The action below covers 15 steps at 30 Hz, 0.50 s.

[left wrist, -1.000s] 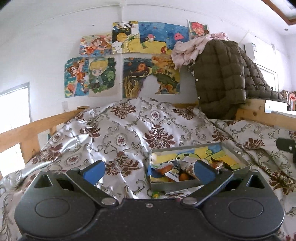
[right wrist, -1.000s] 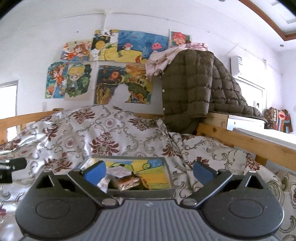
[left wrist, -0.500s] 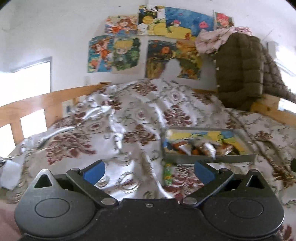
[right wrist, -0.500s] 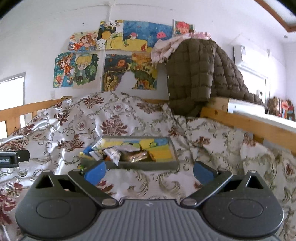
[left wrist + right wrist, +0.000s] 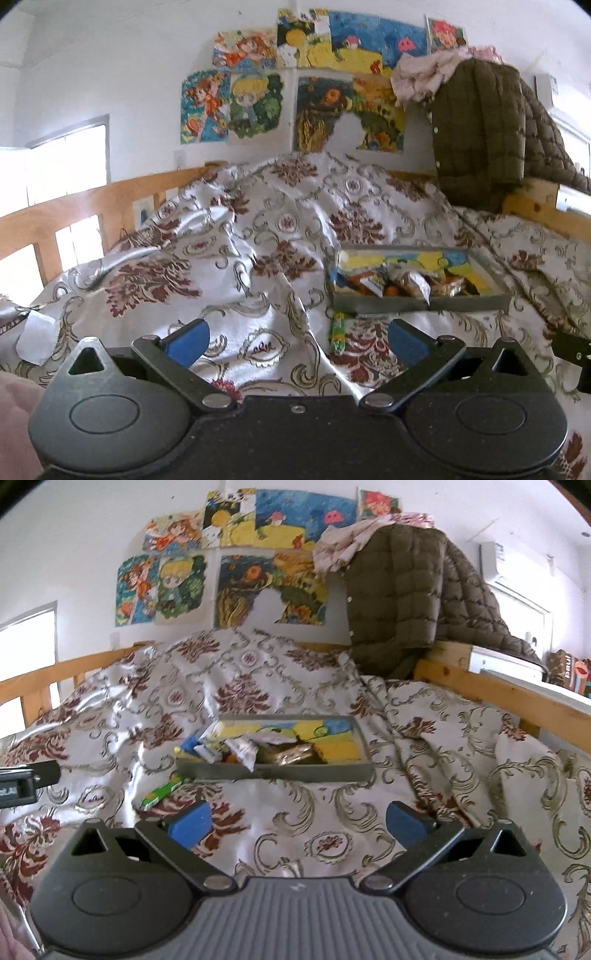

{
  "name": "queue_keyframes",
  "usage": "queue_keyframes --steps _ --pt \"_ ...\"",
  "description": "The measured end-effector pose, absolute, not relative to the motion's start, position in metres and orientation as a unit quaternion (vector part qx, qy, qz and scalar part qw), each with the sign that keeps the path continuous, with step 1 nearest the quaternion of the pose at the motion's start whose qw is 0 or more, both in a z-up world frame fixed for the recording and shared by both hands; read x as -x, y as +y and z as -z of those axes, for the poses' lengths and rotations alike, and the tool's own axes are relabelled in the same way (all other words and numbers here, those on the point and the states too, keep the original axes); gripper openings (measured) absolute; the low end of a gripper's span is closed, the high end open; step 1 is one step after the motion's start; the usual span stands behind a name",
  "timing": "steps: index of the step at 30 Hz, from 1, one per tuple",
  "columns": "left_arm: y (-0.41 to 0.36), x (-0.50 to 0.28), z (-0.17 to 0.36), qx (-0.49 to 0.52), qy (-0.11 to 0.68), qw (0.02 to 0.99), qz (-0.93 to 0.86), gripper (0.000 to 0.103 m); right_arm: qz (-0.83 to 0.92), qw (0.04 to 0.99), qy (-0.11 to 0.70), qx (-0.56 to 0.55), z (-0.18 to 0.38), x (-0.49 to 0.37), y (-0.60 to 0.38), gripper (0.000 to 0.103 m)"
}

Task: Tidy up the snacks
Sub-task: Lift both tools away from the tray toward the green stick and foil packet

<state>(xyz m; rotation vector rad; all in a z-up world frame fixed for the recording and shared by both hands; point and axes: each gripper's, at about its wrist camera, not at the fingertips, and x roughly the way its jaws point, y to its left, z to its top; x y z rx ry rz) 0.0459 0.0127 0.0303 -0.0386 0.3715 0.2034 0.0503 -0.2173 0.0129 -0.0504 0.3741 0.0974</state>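
While I look through the left wrist camera, my left gripper (image 5: 297,338) hangs over the bed with its blue-padded fingers (image 5: 187,338) spread wide and nothing between them. Below it lies a shiny silver bedspread with dark red floral medallions (image 5: 229,266), rumpled into folds. A shallow grey tray with a yellow-and-blue picture bottom (image 5: 417,303) sits on the cloth ahead and to the right, holding a heap of crinkled snack packets (image 5: 402,284). One long green snack stick in a printed wrapper (image 5: 338,332) lies on the bedspread just in front of the tray's near left corner. A wooden bed rail (image 5: 74,210) runs along the left, and colourful cartoon paintings (image 5: 306,77) cover the white wall, beside a quilted olive-brown jacket (image 5: 480,133) hung at the right.

From the right wrist camera, my right gripper (image 5: 297,821) is likewise spread open and empty. The tray (image 5: 273,771) sits straight ahead, and the green stick (image 5: 160,794) lies outside it to the left, near the gripper's left finger. A white air conditioner (image 5: 495,563) is mounted on the wall at upper right.
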Motion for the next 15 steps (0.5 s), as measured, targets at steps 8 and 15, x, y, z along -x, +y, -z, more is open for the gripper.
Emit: queue_keyframes --steps 8,15 --pt "0.012 -0.067 -0.025 0.018 0.216 0.973 -0.078 0.102 -0.075 0.972 0.220 0.030 -0.005 -0.076 -0.214 0.103" --pt "0.014 -0.098 -0.016 0.017 0.245 0.967 -0.073 0.102 -0.084 0.968 0.235 0.026 0.002 -0.100 -0.211 0.103"
